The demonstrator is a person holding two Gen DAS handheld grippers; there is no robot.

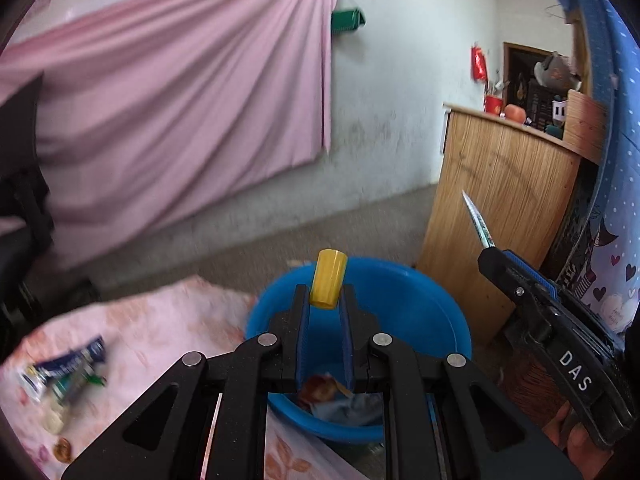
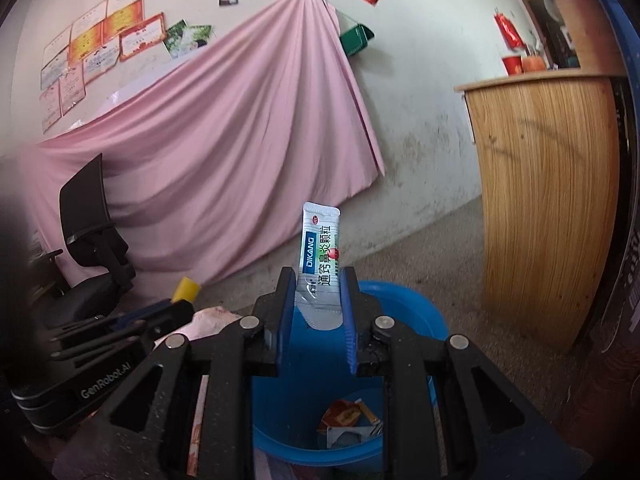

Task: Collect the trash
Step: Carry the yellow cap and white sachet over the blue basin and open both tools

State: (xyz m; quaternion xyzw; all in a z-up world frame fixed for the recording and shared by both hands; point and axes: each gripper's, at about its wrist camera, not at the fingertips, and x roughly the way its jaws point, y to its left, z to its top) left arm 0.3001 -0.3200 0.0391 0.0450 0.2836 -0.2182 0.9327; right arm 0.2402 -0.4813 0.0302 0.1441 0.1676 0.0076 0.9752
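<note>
My left gripper (image 1: 325, 294) is shut on a yellow cap (image 1: 329, 278), held above the blue bucket (image 1: 420, 312). My right gripper (image 2: 318, 280) is shut on a white and blue sachet (image 2: 320, 248) that sticks up between its fingers, over the same blue bucket (image 2: 400, 304). Wrappers (image 2: 350, 420) lie at the bucket's bottom. In the left wrist view the right gripper (image 1: 490, 254) shows at the right with the sachet (image 1: 476, 220) edge-on. The right wrist view shows the left gripper (image 2: 180, 306) at the left with the yellow cap (image 2: 186, 289).
More trash, a blue wrapper (image 1: 68, 364) and small bits, lies on the pink floral cloth (image 1: 168, 320) left of the bucket. A wooden cabinet (image 1: 500, 208) stands to the right. A black office chair (image 2: 92, 232) and a pink drape (image 2: 224, 152) stand behind.
</note>
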